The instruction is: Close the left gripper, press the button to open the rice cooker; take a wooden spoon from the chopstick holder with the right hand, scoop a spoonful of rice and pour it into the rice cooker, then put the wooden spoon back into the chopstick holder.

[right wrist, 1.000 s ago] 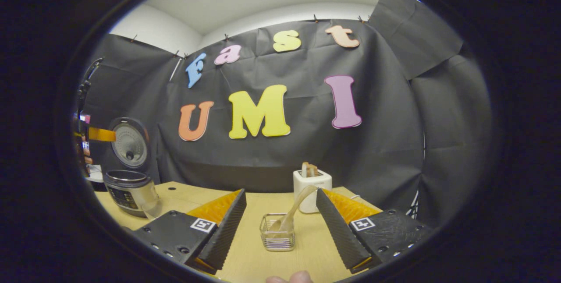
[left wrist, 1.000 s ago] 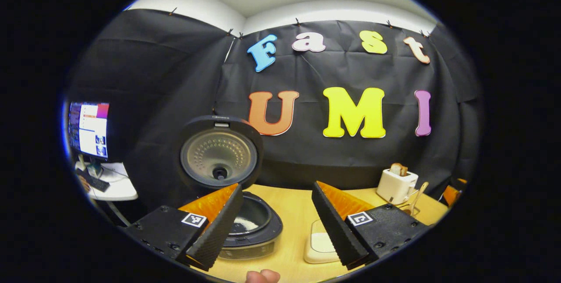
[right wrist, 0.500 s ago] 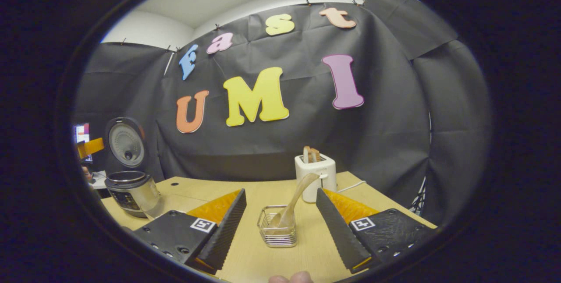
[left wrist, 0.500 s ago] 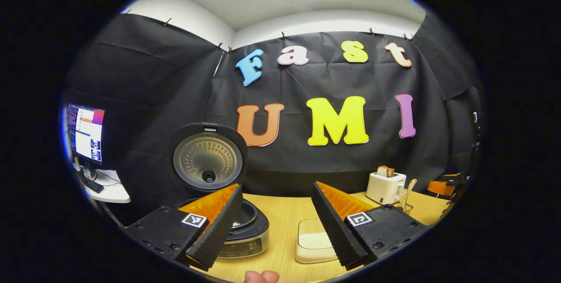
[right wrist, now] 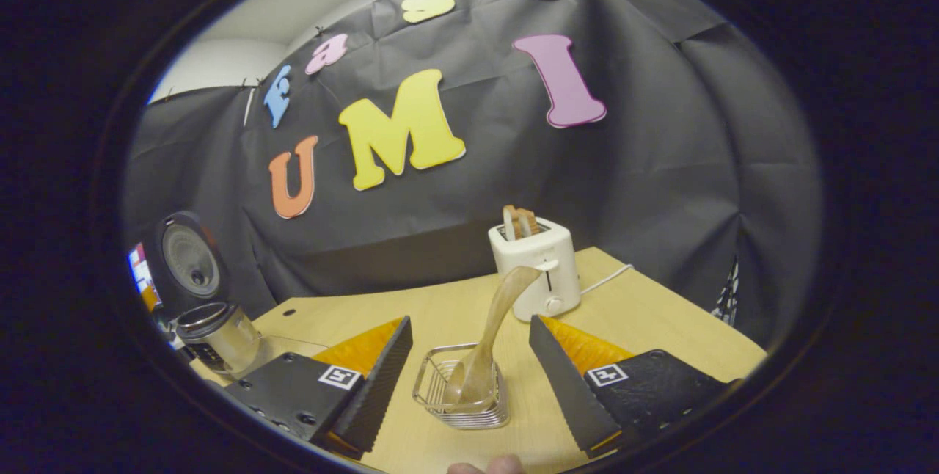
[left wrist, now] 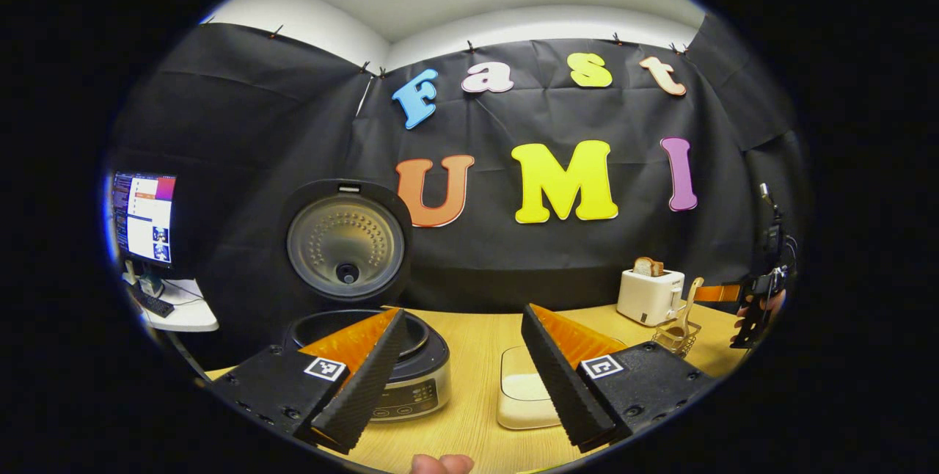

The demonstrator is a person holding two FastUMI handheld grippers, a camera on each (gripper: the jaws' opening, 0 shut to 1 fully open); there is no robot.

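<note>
Hiding part of the rice cooker (left wrist: 411, 378), the left gripper (left wrist: 458, 375) hung above the near edge of the wooden table (left wrist: 477, 342) with its fingers spread wide and nothing between them. The cooker's lid (left wrist: 345, 246) stood upright and open behind the pot; the lower front was cut off by the near finger. A pale flat tray (left wrist: 517, 393) beside the cooker was half covered by the other finger, and its contents could not be made out.

The right gripper view gave the clearer look at the chopstick holder (right wrist: 462, 397), a wire basket on the table, with the wooden spoon (right wrist: 491, 334) leaning in it, handle tilted up toward the white toaster (right wrist: 539, 272) behind. The right gripper (right wrist: 469, 386) was also wide open and empty, the basket lying between its fingers and just ahead of them, untouched. The cooker sat small at the far left of that view.

In the left gripper view the right gripper appeared small at the far right edge, near the basket, with a hand (left wrist: 763, 309) holding it. A fingertip (left wrist: 440, 464) showed at the bottom edge.
</note>
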